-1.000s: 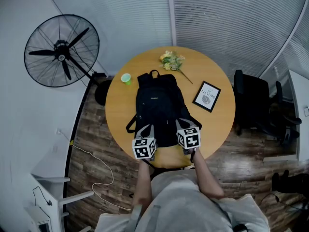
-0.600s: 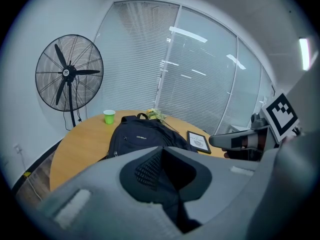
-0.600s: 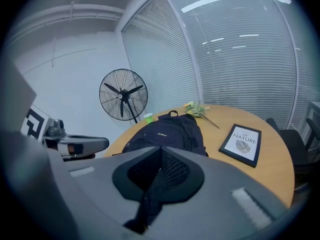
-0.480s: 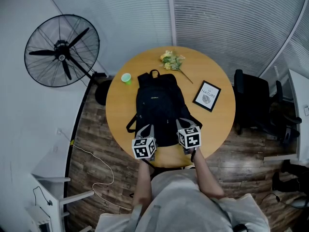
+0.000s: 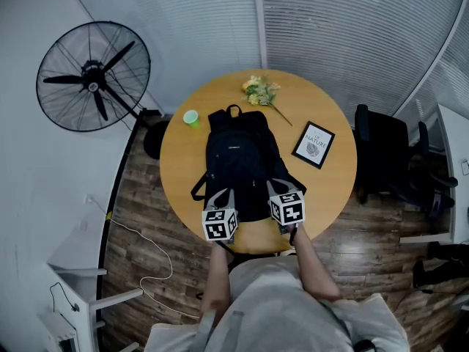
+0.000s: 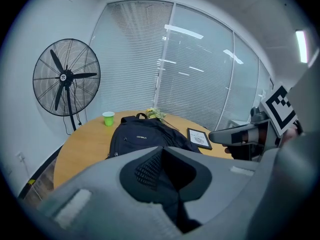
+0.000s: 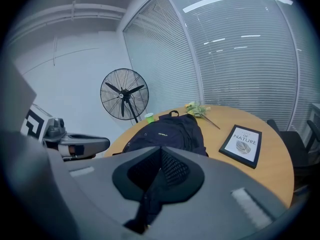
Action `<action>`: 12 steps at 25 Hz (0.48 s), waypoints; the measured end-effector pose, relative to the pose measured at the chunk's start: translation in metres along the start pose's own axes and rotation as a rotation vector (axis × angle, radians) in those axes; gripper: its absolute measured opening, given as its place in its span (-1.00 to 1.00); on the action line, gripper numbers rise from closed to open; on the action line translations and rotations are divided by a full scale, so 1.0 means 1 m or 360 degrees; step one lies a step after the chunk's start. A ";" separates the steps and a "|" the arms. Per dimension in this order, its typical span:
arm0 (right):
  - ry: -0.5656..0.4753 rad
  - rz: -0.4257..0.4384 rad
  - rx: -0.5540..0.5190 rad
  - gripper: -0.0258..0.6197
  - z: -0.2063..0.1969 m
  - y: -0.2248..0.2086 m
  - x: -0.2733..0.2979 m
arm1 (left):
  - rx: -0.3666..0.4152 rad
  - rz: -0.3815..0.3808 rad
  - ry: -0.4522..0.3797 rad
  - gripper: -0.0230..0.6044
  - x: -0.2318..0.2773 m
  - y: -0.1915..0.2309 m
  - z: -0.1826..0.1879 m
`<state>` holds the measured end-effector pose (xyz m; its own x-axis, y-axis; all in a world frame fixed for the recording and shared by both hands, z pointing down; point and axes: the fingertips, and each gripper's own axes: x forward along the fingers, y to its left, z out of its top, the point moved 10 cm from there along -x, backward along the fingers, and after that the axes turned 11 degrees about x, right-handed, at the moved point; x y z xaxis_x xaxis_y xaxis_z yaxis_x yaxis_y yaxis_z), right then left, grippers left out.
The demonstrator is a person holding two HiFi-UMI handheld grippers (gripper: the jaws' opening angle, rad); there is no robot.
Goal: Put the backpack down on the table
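The black backpack (image 5: 242, 160) lies flat along the middle of the round wooden table (image 5: 333, 189), its carry handle at the far end. My left gripper (image 5: 220, 196) and right gripper (image 5: 281, 189) are at its near end, side by side. In the left gripper view the backpack (image 6: 142, 136) stretches ahead, and the left gripper (image 6: 162, 171) is shut with black mesh fabric pinched between its jaws. The right gripper view shows the same bag (image 7: 170, 131), and the right gripper (image 7: 160, 173) is shut on a fold of mesh with a strap hanging from it.
A green cup (image 5: 191, 119) stands left of the bag's far end. Yellow flowers (image 5: 261, 92) lie at the back and a framed picture (image 5: 314, 147) at the right. A standing fan (image 5: 94, 77) is off the table's left, dark chairs (image 5: 381, 152) to its right.
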<state>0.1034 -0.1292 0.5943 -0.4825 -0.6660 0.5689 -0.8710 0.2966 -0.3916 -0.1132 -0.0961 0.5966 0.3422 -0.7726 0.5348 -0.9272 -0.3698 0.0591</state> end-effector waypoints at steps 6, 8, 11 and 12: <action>-0.0002 0.0003 0.0000 -0.92 0.000 -0.001 -0.001 | 0.0040 -0.0009 0.0003 -0.91 0.002 -0.004 0.002; -0.0002 0.0004 0.0001 -0.92 -0.001 -0.001 -0.001 | 0.0040 -0.0010 0.0004 -0.91 0.003 -0.005 0.001; 0.0000 0.0006 0.0005 -0.92 -0.001 -0.002 -0.001 | 0.0043 -0.0011 0.0006 -0.91 0.003 -0.004 0.002; 0.0001 0.0006 0.0005 -0.92 -0.001 -0.002 -0.001 | 0.0044 -0.0012 0.0006 -0.91 0.003 -0.004 0.002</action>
<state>0.1055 -0.1281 0.5954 -0.4860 -0.6643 0.5679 -0.8688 0.2970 -0.3961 -0.1080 -0.0979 0.5961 0.3483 -0.7679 0.5375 -0.9202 -0.3894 0.0400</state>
